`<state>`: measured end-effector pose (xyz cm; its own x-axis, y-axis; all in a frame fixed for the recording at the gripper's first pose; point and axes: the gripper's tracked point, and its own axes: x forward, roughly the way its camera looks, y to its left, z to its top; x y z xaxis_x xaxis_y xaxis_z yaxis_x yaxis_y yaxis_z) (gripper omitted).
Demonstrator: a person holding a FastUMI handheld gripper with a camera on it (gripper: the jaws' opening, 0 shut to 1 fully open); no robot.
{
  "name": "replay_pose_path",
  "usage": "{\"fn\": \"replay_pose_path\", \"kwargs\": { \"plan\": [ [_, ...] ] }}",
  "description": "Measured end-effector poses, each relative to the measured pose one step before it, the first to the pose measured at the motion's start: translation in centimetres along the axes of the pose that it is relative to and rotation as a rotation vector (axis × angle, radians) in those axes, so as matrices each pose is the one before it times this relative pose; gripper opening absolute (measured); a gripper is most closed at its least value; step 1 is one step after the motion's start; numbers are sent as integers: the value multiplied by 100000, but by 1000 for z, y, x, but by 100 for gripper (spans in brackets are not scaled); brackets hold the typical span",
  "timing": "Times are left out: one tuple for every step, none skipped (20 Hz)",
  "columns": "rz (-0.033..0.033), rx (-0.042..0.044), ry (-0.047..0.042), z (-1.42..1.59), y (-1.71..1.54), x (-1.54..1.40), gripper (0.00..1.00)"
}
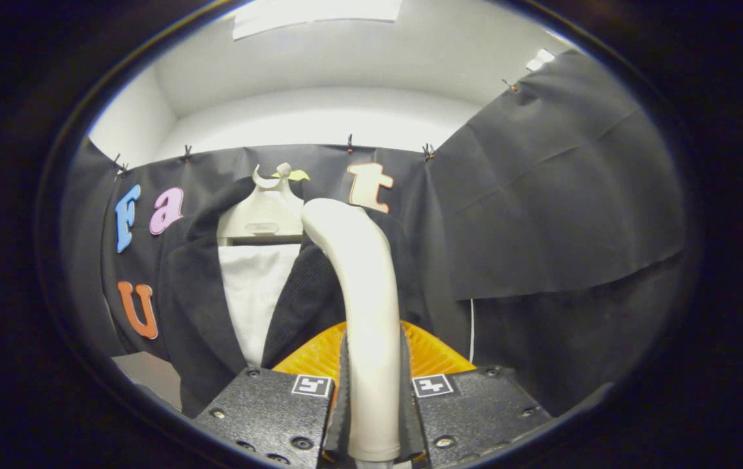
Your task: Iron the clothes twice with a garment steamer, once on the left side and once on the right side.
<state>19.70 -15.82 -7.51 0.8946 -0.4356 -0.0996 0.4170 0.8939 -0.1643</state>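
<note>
Steamer held up in front of a hanging jacket in a cloth-walled booth

Gripper view: black cloth drapes the booth's back and right side, with a white wall and ceiling across the upper frame — a strip of pale floor shows at lower left. The gripper at bottom centre has both fingers pinched on the cream handle of the steamer, which rises upright between them, its rounded top curving left. Just beyond, left of centre, a dark jacket over a white shirt hangs on a pale hanger.
</note>
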Motion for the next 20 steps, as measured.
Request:
{"fn": "replay_pose_path", "kwargs": {
  "plan": [
    [741, -111, 54, -35, 37, 477, 32],
    [425, -87, -71, -125, -83, 457, 32],
    [232, -997, 1343, -559, -94, 283, 32],
    [137, 350, 567, -689, -66, 87, 32],
    [-386, -833, -792, -341, -273, -112, 32],
    [-520, -1165, 851, -636, -259, -213, 32],
    [94, -258, 1268, -836, -77, -510, 32],
    [111, 73, 1158, -786, 80, -473, 32],
    [7, -215, 1359, -773, -148, -520, 32],
    [247, 513, 1460, -757, -142, -412, 32],
    [11, 703, 1793, -1030, -101, -598, 32],
    [-459, 259, 1956, -925, -110, -323, 32],
    [-732, -168, 2090, -1113, -199, -405, 32],
    [-690, -180, 1755, -956, -175, -264, 32],
    [-617, -178, 1271, -733, -193, -322, 32],
    [-925, 322, 1181, -787, -230, -279, 32],
    [-1236, 1416, 1569, -897, -127, -388, 32],
    [-142, 527, 1248, -903, 35, -324, 32],
    [-399, -321, 1119, -996, -57, -325, 32],
    [-399, -1126, 1271, -954, -224, -247, 32]
  ]
}}
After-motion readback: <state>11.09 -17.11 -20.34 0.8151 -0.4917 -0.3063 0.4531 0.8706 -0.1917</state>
